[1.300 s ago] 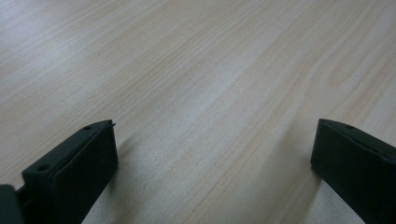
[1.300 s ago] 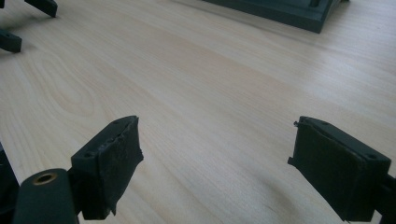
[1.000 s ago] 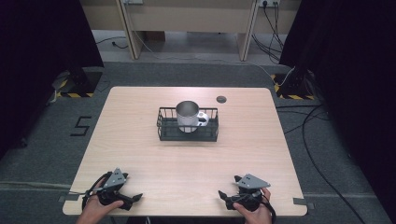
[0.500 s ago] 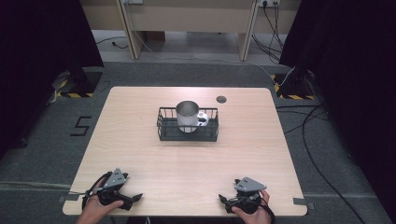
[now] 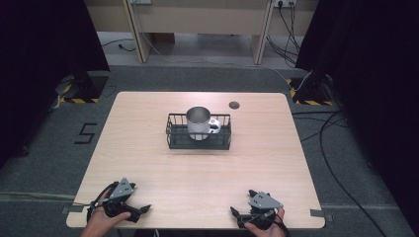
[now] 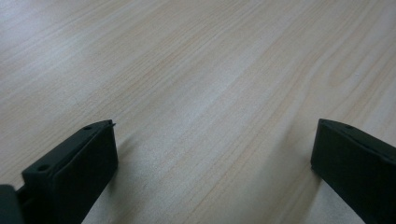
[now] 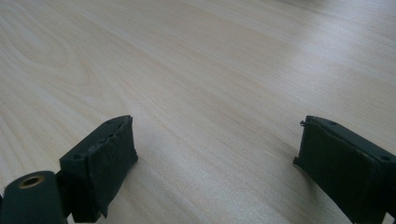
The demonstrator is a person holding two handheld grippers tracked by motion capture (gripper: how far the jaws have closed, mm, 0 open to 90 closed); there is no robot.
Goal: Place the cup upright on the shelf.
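Right gripper (image 5: pixel 240 216) fingers just opening, nothing between; left gripper (image 5: pixel 141 211) fingers spread, unmoved; mug (image 5: pixel 198 122) unchanged

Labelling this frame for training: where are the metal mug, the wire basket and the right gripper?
metal mug (image 5: pixel 197 123): high view, its side wall.
wire basket (image 5: pixel 174 139): high view, left wall.
right gripper (image 5: pixel 238 216): high view, between its fingertips.
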